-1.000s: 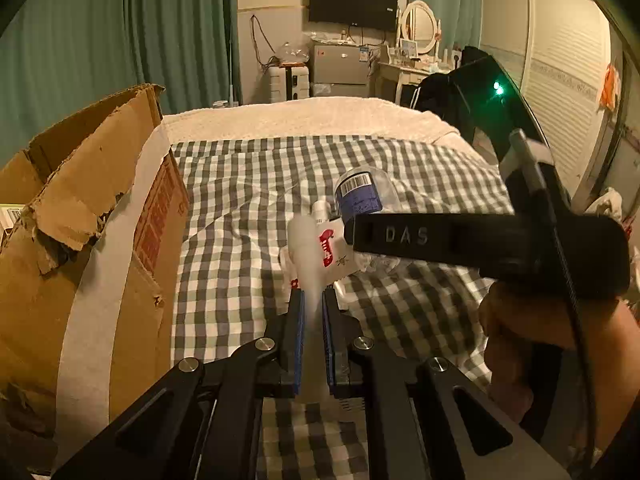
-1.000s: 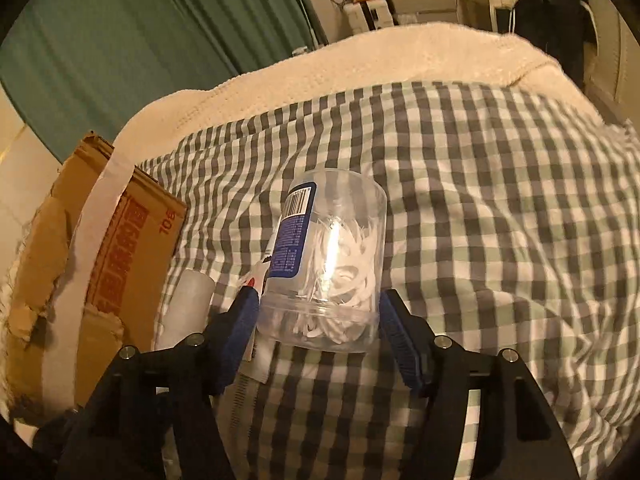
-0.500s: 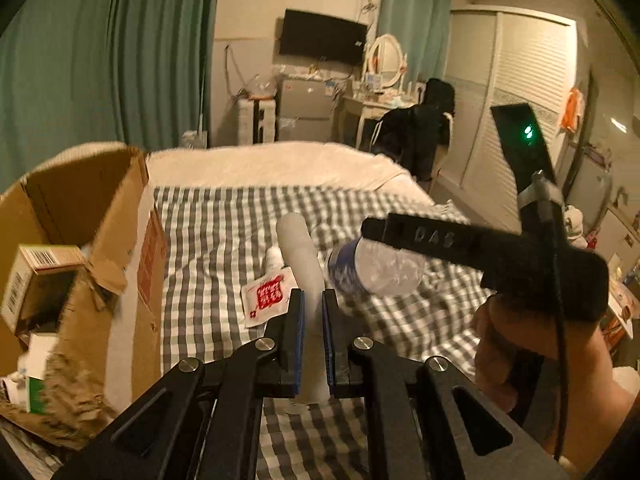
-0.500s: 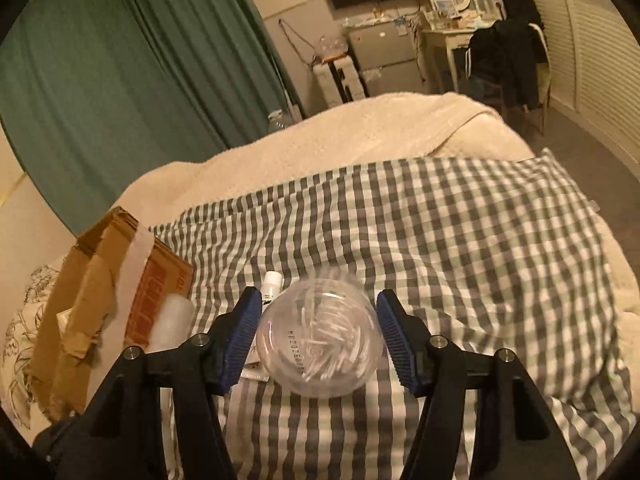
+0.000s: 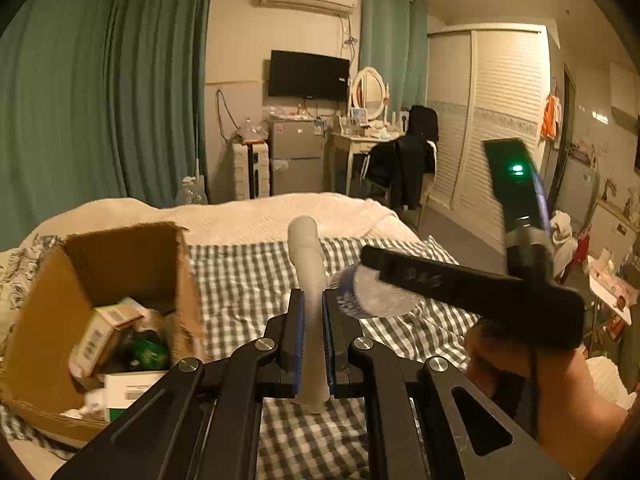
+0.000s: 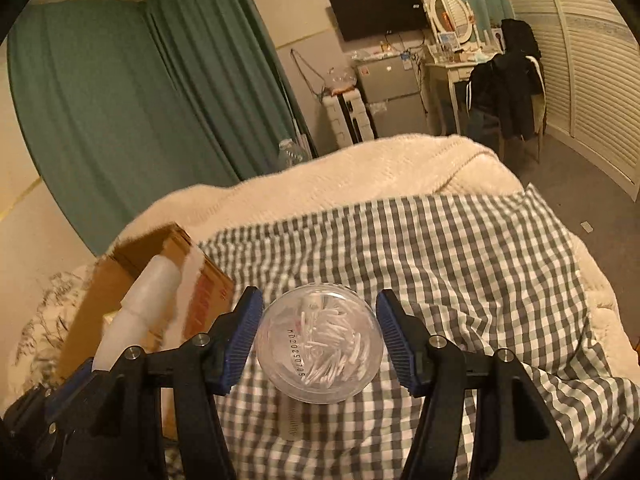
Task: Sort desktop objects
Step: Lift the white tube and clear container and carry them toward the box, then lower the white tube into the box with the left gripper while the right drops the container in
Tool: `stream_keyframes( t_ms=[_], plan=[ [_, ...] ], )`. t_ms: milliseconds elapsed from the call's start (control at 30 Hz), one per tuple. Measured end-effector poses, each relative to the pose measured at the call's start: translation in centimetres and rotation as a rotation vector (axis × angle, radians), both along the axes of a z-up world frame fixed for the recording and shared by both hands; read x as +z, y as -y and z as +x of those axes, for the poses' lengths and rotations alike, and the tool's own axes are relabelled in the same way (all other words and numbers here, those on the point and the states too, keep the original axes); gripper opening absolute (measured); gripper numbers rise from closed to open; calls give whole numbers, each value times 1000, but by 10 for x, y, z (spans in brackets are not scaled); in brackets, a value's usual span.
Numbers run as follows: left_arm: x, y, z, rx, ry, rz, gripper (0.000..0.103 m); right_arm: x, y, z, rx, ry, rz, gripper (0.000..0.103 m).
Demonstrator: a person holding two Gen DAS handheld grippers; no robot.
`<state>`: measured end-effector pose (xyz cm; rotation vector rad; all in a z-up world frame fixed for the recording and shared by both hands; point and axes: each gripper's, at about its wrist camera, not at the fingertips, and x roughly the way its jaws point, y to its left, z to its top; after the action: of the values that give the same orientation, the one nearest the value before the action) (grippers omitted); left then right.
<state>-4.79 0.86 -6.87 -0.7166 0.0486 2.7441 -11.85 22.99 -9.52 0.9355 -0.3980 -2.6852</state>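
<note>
Your left gripper [image 5: 311,332] is clamped on a slender, translucent white plastic tube [image 5: 307,276], its ribbed blue pads [image 5: 298,332] pressing both sides. The tube rises upright between them, rounded at the top, above the grey-and-white checked cloth [image 5: 248,280].

Your right gripper [image 6: 318,336] grasps a clear, round plastic jar [image 6: 318,344] packed with thin white sticks; a printed code runs across its flat end, which faces the camera. A blue label wraps its side in the left view.

At the left stands an open brown corrugated cardboard box [image 5: 104,264] with torn flaps, holding small cartons. A cream knitted blanket [image 6: 360,176] lies beyond the cloth.
</note>
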Motion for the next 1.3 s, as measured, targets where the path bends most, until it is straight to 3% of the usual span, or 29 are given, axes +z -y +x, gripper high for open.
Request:
stream_keyframes(
  t_ms=[433, 500, 600, 700, 733, 767, 800, 867, 967, 1067, 1300],
  plan=[
    [40, 55, 27, 48, -90, -6, 8, 78, 41, 53, 11, -193, -1, 56],
    [45, 62, 30, 62, -107, -24, 8, 87, 54, 58, 20, -205, 24, 6],
    [51, 74, 30, 90, -119, -35, 8, 88, 71, 54, 64, -175, 54, 6],
    [49, 89, 22, 121, -103, -30, 8, 69, 83, 40, 91, -108, 120, 6],
    [48, 94, 21, 129, -99, -28, 8, 55, 82, 34, 101, -62, 123, 8],
    [48, 99, 19, 139, -96, -27, 8, 44, 80, 31, 114, -20, 118, 22],
    [48, 105, 17, 153, -95, -23, 8, 28, 78, 27, 130, 36, 110, 47],
    [45, 114, 13, 171, -81, -9, 8, 4, 73, 27, 152, 94, 105, 66],
    [42, 126, 10, 184, -68, 1, 8, -29, 78, 26, 284, 193, 211, 67],
    [39, 134, 5, 197, -51, 20, 9, -46, 89, 33, 448, 212, 371, 67],
    [32, 138, -6, 186, -19, -4, 9, -66, 105, 38, 757, 271, 554, 68]
  ],
)
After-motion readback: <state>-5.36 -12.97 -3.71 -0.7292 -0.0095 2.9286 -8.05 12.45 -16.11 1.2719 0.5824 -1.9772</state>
